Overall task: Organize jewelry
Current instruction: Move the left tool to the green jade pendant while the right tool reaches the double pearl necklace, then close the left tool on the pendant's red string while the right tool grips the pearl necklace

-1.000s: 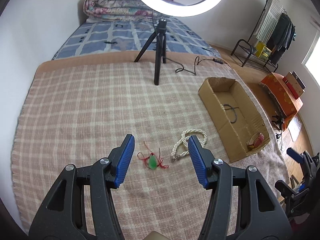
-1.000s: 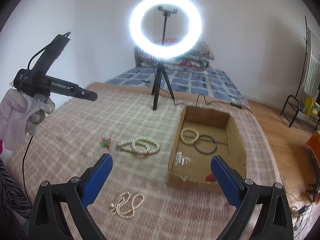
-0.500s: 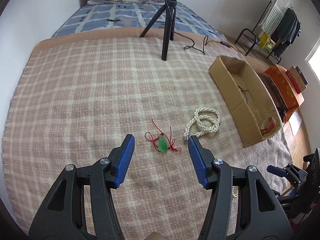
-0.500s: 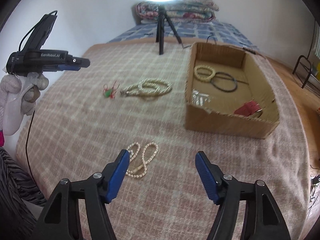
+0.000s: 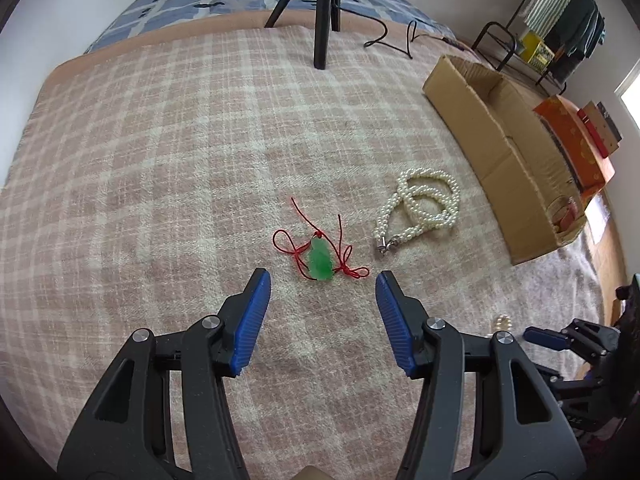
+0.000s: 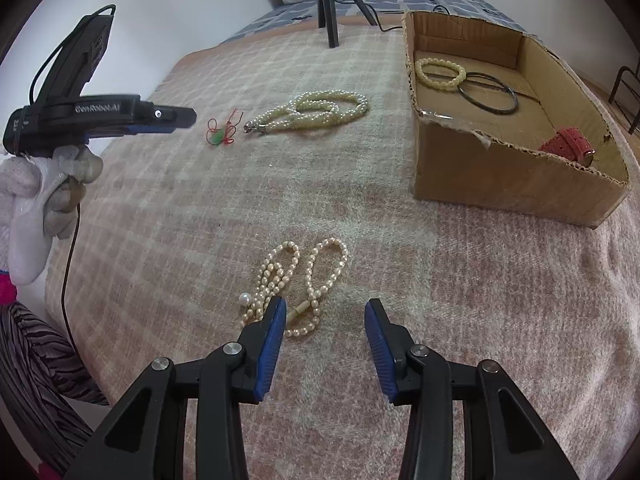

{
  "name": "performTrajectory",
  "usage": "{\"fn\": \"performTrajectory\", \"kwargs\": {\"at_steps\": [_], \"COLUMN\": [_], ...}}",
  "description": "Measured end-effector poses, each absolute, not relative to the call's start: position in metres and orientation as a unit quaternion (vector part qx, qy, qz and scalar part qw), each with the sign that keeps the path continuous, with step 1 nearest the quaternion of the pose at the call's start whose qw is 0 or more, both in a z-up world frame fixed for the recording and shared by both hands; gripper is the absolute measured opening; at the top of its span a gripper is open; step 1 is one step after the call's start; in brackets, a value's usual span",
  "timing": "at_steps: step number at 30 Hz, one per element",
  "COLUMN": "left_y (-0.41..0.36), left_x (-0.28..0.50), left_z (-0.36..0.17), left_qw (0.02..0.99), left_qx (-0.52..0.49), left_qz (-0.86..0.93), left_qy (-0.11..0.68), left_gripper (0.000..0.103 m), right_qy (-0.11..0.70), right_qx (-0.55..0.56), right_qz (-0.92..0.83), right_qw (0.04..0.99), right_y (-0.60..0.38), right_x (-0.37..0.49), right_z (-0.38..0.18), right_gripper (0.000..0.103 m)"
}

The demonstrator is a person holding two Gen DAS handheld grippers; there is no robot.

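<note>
White lettering runs along the side of the black left gripper [image 6: 176,118] in the right wrist view; blurred, it seems to read "GenRobot.AI". Nothing else is legible.

The tripod [image 5: 322,12] is cut off above its legs; the box [image 5: 476,120] wall hides its contents

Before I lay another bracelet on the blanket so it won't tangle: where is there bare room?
Free: the wide blanket left of the green pendant, and the strip between the pink bead necklace and the cardboard box. Crowded: the pendant and the white pearl necklace lie close together, and the box floor already holds bracelets.
</note>
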State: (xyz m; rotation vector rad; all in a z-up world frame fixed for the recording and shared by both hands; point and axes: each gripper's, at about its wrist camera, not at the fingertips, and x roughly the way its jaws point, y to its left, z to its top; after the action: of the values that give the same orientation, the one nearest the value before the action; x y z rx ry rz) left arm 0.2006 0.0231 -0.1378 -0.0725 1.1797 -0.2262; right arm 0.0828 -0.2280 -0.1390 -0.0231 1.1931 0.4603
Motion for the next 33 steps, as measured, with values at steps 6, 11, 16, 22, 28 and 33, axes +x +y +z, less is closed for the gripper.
{"fn": "performTrajectory", "kwargs": {"at_steps": [6, 11, 16, 22, 28, 33], "left_y": [0.018, 0.014, 0.011, 0.008, 0.006, 0.005], "left_x": [0.207, 0.209, 0.215, 0.219, 0.223, 0.223], "left_z": [-0.156, -0.163, -0.166, -0.173, -0.176, -0.178], "left_qw": [0.817, 0.816, 0.814, 0.813, 0.814, 0.817], "left_qx": [-0.019, -0.014, -0.019, -0.013, -0.011, -0.001], "left_qz": [-0.097, -0.094, -0.094, -0.090, -0.088, -0.086], "left_qy": [0.568, 0.570, 0.572, 0.576, 0.574, 0.570], "left_gripper": [0.052, 0.052, 0.052, 0.052, 0.052, 0.049], "right_qy": [0.560, 0.560, 0.561, 0.561, 0.555, 0.540], "right_qx": [-0.008, -0.003, 0.006, -0.011, -0.066, -0.127], "right_qz": [0.212, 0.209, 0.202, 0.198, 0.189, 0.187], "right_qw": [0.801, 0.802, 0.803, 0.803, 0.807, 0.811], "right_y": [-0.227, -0.225, -0.225, -0.218, -0.200, -0.184], "right_x": [0.086, 0.087, 0.091, 0.092, 0.091, 0.086], "right_z": [-0.143, -0.143, -0.144, -0.147, -0.152, -0.155], "right_gripper": [0.041, 0.041, 0.036, 0.033, 0.030, 0.025]}}
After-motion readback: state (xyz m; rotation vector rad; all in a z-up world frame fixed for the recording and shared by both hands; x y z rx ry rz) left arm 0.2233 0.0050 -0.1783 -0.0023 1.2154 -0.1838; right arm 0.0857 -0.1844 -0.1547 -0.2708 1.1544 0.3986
